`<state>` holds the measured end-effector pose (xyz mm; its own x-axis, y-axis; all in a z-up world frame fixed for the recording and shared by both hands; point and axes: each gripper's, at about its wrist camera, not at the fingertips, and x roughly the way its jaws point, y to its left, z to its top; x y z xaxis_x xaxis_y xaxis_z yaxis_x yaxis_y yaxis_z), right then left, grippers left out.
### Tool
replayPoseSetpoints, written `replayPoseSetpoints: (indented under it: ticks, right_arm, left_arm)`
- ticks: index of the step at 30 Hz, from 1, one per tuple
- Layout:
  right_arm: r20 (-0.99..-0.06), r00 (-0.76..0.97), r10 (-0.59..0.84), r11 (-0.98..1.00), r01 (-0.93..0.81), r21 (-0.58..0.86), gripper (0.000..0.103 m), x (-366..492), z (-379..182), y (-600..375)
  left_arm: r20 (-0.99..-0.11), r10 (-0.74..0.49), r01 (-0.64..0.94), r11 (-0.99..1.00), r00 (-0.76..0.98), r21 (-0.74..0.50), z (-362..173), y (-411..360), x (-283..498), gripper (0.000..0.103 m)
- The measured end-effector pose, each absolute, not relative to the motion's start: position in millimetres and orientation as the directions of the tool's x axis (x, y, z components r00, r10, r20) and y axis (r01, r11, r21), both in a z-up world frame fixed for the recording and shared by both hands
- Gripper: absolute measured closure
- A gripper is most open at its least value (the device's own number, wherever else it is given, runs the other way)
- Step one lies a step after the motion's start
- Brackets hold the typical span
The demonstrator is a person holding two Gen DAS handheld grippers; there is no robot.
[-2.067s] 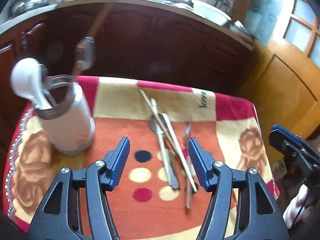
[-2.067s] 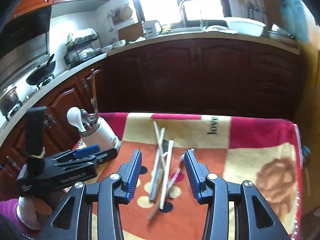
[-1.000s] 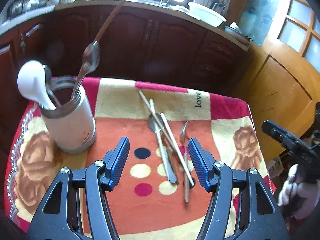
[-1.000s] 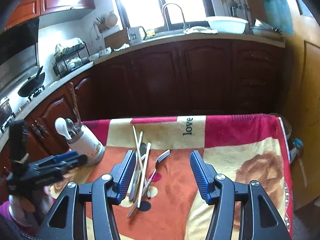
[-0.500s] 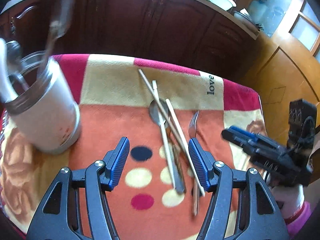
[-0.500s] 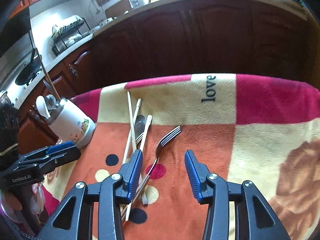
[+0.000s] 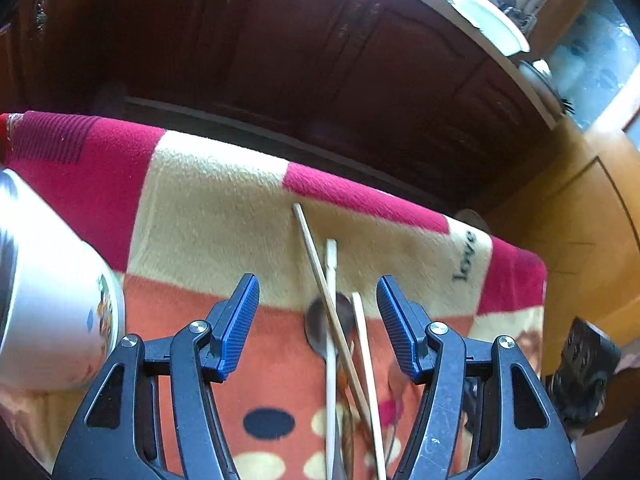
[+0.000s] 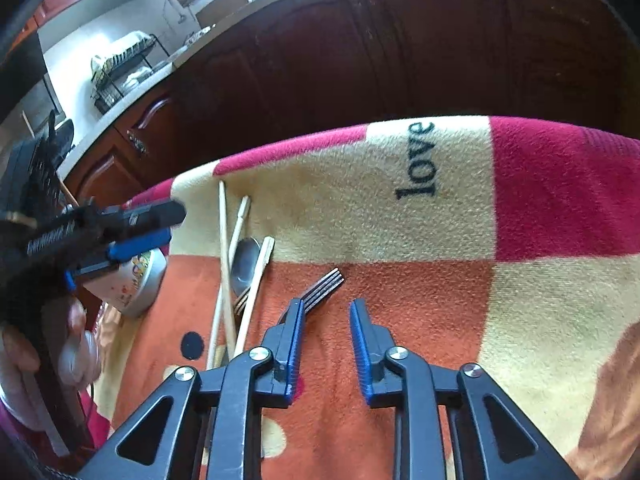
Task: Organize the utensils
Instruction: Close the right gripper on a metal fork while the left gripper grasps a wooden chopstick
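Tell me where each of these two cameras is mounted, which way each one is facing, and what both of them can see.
Left wrist: sits on the left gripper, looking steeply down over the chopsticks and spoon on the blanket; its own open jaws show.
Right wrist: sits on the right gripper, looking down by the fork; its jaws, just closing and not gripping anything yet, and the person's left hand show.
Shared: chopsticks, spoon, white utensil holder, blanket, dark cabinets.

Dark reddish-brown wooden base cabinets [image 8: 400,52] run beneath a pale countertop [image 8: 132,92] holding a black wire dish rack [image 8: 124,68]. Bright daylight falls on an orange wooden door [image 7: 592,208].
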<state>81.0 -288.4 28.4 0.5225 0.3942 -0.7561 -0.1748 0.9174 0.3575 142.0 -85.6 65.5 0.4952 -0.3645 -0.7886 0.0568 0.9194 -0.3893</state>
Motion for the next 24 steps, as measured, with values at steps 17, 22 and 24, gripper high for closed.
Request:
replayPoseSetpoints:
  ticks: [17,22,24]
  right_arm:
    - [-0.736,0.509,0.445,0.895,-0.227,0.384,0.085,89.7,22.1,-272.8]
    - [-0.741,0.482,0.468,0.883,-0.278,0.378,0.085,98.0,17.6,-268.5]
    - [-0.747,0.467,0.473,0.88,-0.3,0.369,0.085,104.9,14.7,-260.8]
  left_arm:
    - [-0.838,-0.301,-0.032,0.935,0.454,-0.354,36.7,-89.5,179.5,0.043]
    - [-0.838,-0.297,-0.036,0.936,0.457,-0.351,34.7,-89.8,182.9,0.057]
    - [-0.839,-0.297,-0.034,0.936,0.456,-0.35,33.7,-89.9,183.7,0.06]
